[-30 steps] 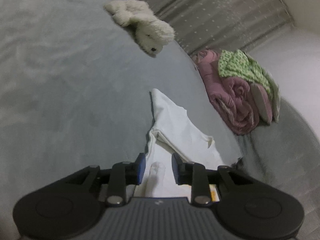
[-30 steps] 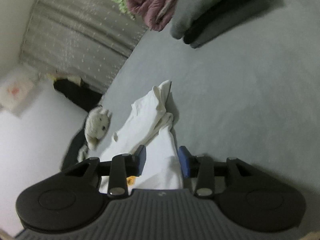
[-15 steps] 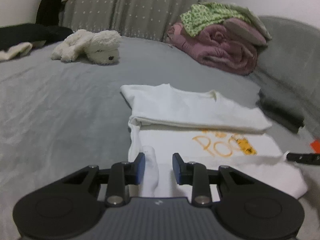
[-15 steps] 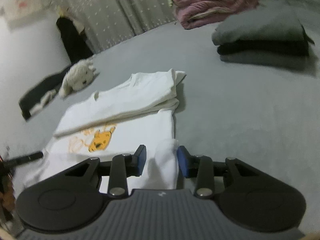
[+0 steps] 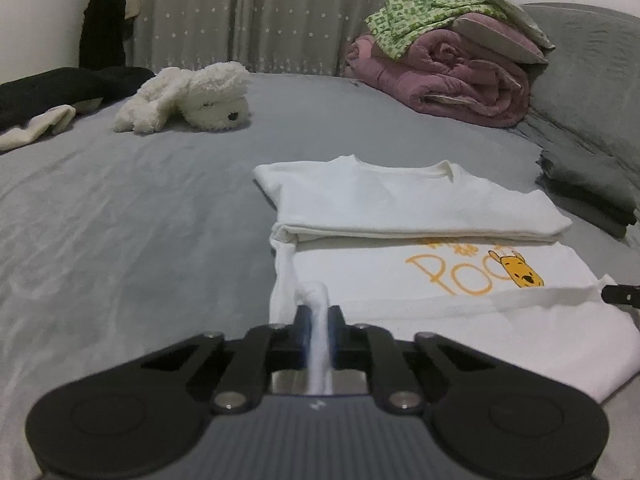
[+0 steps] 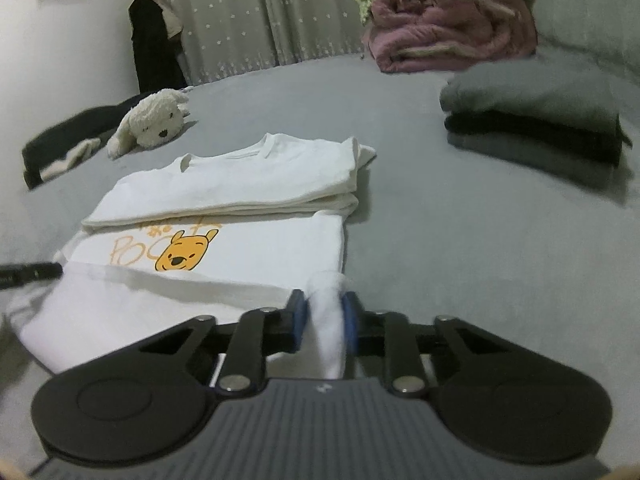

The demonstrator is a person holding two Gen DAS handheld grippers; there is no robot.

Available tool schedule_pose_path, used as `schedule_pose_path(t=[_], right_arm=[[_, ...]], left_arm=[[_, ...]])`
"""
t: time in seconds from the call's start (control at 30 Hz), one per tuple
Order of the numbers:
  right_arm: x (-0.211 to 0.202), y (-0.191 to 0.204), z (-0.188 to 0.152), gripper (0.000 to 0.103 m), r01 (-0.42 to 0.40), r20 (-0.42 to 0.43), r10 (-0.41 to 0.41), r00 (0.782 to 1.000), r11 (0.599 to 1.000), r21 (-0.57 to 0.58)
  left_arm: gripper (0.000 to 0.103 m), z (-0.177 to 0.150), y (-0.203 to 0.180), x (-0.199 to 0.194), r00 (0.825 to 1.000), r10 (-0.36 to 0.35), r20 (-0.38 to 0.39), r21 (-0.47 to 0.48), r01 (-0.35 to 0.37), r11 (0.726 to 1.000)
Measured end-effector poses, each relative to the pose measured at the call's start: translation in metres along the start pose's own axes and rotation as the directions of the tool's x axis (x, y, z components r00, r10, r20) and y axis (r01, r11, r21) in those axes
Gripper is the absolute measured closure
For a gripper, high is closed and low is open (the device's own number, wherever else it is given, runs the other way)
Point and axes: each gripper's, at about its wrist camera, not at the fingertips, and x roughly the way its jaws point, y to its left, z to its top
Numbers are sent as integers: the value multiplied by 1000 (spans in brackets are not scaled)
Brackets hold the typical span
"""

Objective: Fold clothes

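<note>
On the grey bed (image 5: 120,220), my left gripper (image 5: 318,322) and right gripper (image 6: 324,314) each pinch a hem corner of the white Pooh T-shirt (image 5: 400,276); uneven lifting could drag the folded upper half askew

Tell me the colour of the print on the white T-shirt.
Orange-yellow print on the white T-shirt; clearest in the right wrist view.
</note>
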Motion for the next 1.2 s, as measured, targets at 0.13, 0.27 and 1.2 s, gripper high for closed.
schedule_pose_path(t=[0.13,0.27,1.2], right_arm=[[-3,15,-3,89,61,48,-56,997,993,-98],[-6,24,-6,90,111,102,-96,990,982,-154],[1,29,-10,84,176,50,-170,984,966,-187]], left_arm=[[96,0,-2,-6,999,16,33,-2,-16,1000],[96,2,-4,-15,997,24,76,-6,-24,1000],[96,-1,-5,-2,997,73,6,-23,-73,997]])
